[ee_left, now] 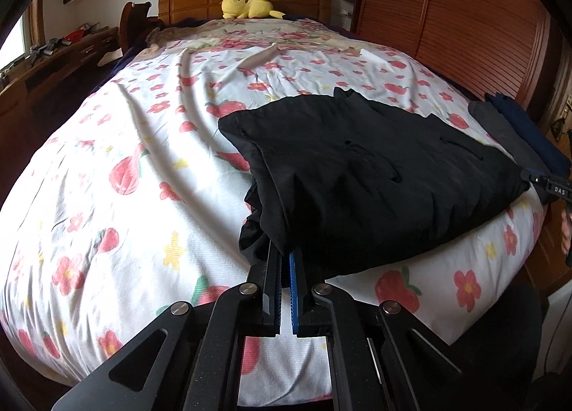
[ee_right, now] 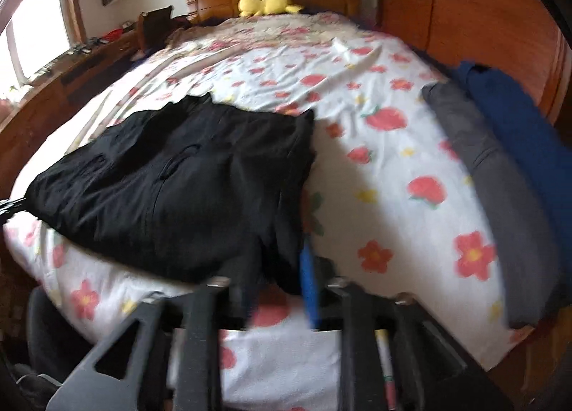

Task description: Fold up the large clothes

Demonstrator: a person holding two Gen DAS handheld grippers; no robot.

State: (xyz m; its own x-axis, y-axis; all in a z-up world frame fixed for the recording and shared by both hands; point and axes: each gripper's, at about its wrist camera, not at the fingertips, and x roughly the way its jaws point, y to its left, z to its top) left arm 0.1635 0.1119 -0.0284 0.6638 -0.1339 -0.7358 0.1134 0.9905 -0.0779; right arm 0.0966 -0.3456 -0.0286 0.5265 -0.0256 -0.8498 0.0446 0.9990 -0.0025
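A black garment [ee_left: 357, 168] lies folded on the flowered bed sheet [ee_left: 125, 161] near the foot of the bed. My left gripper [ee_left: 286, 253] is shut on its near left corner, and the cloth bunches over the fingertips. In the blurred right wrist view the same black garment [ee_right: 171, 178] spreads to the left. My right gripper [ee_right: 275, 278] has its jaws apart, with the garment's near right corner hanging loose between them. The right gripper's tip [ee_left: 550, 186] shows at that corner. The left gripper [ee_right: 7, 207] peeks in at the far edge.
Folded grey [ee_right: 500, 178] and blue [ee_right: 518, 118] clothes lie along the bed's right side. A yellow plush [ee_left: 246, 5] rests by the headboard. A wooden wardrobe [ee_left: 447, 18] stands to the right and a desk [ee_left: 53, 64] to the left.
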